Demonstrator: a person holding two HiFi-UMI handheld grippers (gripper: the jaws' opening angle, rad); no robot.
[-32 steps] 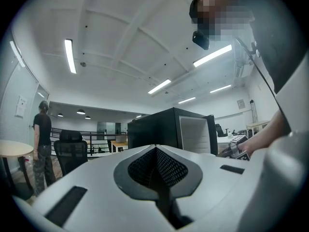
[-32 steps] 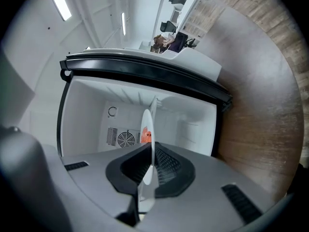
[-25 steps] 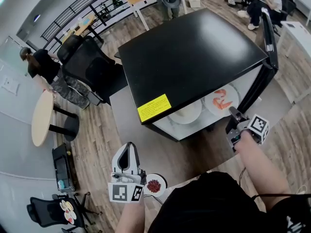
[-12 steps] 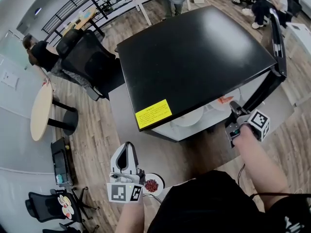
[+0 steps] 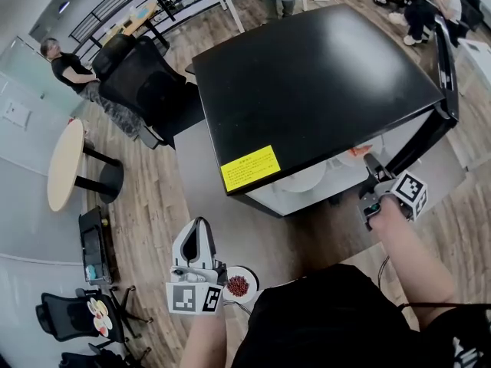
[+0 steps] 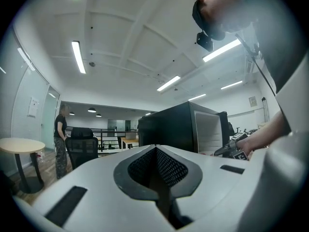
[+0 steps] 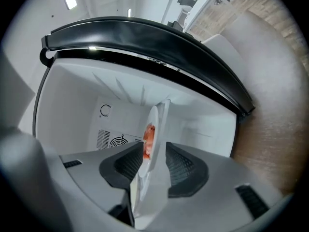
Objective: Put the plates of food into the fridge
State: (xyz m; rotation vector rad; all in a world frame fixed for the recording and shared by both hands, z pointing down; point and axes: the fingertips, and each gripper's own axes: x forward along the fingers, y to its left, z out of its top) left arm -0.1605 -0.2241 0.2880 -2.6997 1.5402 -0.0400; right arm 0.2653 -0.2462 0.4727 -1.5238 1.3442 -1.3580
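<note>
Right claw [image 7: 151, 148] has just been opening; its jaws now stand loose round the rim of the plate [image 7: 155, 117] of orange food, inside the fridge [image 5: 322, 83]. I'd back out straight and level so no pad drags it.

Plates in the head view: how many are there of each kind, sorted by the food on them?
White plate with orange-red food, inside the black fridge: 1
White plate, its contents hidden under the fridge's top: 1
Small white plate of dark red food, outside the fridge: 1
Total: 3 plates
</note>
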